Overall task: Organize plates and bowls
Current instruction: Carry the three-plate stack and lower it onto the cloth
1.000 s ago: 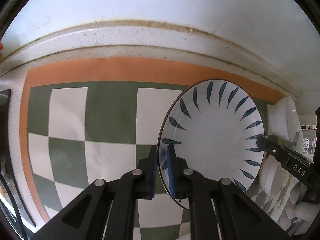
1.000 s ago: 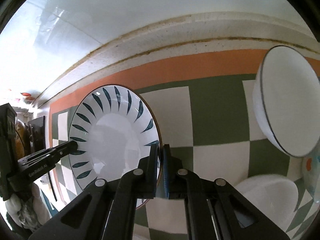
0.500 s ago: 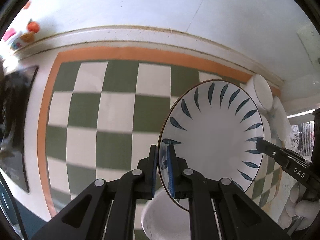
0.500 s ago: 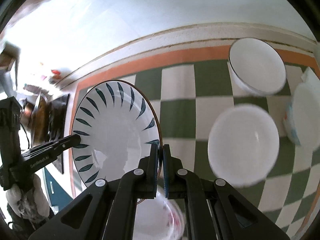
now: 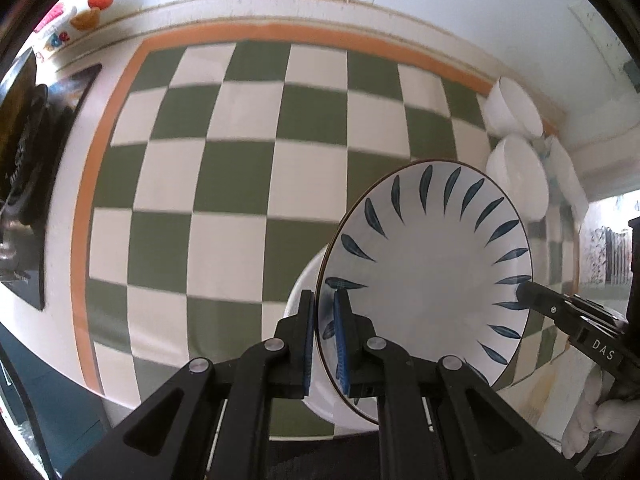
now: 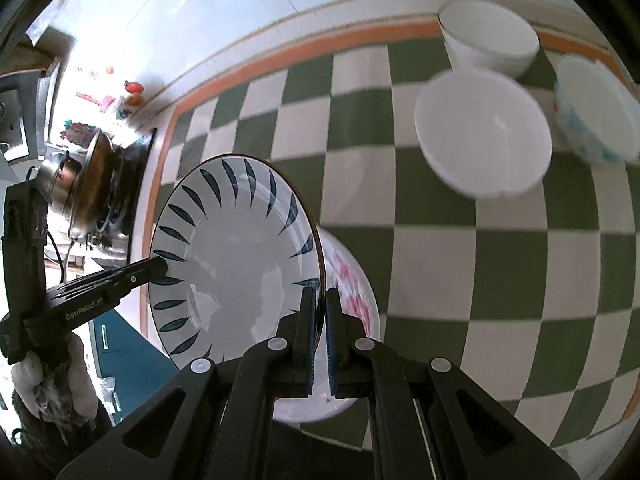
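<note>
Holding one round white plate with dark blue leaf marks (image 5: 428, 276) up in the air, two black grippers pinch it on opposite sides of its rim. The left gripper (image 5: 323, 312) is clenched on the rim, with one blue pad on each face of the plate. The right gripper (image 6: 319, 308) is clenched on the rim the same way. The plate stands tilted on its edge above the near edge of the counter (image 5: 240, 184), which is covered in green and white squares with an orange border.

Under the plate, at the near edge of the counter, sits one white plate with pink flower marks (image 6: 356, 296). Only part of it shows behind the held plate.

Three bowls sit near the far right corner of the counter. One is a plain white bowl (image 6: 486, 36) by the orange border. One is a wide plain white bowl (image 6: 480, 132) just in front of it, and it looks blurry. One is a white bowl with light blue marks (image 6: 592, 116) just to the right of those two.

White letters reading "DAS" show on the right gripper's finger in the left wrist view. White letters reading "GenRobot.AI" show on the left gripper's finger in the right wrist view.

Past the left edge of the counter sits a shiny metal pot (image 6: 86, 184).
</note>
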A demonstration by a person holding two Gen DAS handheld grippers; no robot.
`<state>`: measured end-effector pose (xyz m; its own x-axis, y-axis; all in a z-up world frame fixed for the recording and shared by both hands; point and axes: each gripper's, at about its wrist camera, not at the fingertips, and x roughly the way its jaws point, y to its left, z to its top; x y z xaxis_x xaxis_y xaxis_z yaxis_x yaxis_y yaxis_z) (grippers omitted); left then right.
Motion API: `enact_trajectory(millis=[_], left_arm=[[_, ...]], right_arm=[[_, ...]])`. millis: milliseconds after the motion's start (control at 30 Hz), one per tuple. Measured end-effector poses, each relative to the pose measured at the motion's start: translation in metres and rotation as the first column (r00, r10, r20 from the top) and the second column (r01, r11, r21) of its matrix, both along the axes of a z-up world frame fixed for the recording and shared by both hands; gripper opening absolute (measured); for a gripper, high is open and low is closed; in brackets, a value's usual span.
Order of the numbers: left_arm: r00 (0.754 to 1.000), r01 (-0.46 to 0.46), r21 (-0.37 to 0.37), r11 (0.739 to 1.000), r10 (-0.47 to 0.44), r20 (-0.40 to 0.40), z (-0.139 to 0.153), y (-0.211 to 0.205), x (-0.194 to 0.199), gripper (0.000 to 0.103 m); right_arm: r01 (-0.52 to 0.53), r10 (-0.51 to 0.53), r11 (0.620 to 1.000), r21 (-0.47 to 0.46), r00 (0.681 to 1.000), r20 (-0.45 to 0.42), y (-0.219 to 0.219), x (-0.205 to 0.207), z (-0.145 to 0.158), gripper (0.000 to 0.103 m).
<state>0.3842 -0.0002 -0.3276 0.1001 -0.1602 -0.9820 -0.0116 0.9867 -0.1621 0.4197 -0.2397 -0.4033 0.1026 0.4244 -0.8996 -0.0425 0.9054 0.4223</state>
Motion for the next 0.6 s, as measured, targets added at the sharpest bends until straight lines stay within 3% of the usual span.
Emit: enact_trajectory(millis=[333, 600], left_arm=[[0.998, -0.002, 0.017, 1.0, 0.003, -0.057, -0.034, -0.003, -0.02, 0.008], [0.997, -0.029, 0.022, 0.999, 0.03, -0.075, -0.049, -0.001, -0.027, 0.008]], right_arm=[[-0.008, 0.008, 1.0, -0.002, 0.998, -0.063, 0.001, -0.021, -0.043, 0.006], [-0.03, 0.029, 0.999, -0.01, 0.996, -0.08, 0.005, -0.022, -0.058, 0.006]])
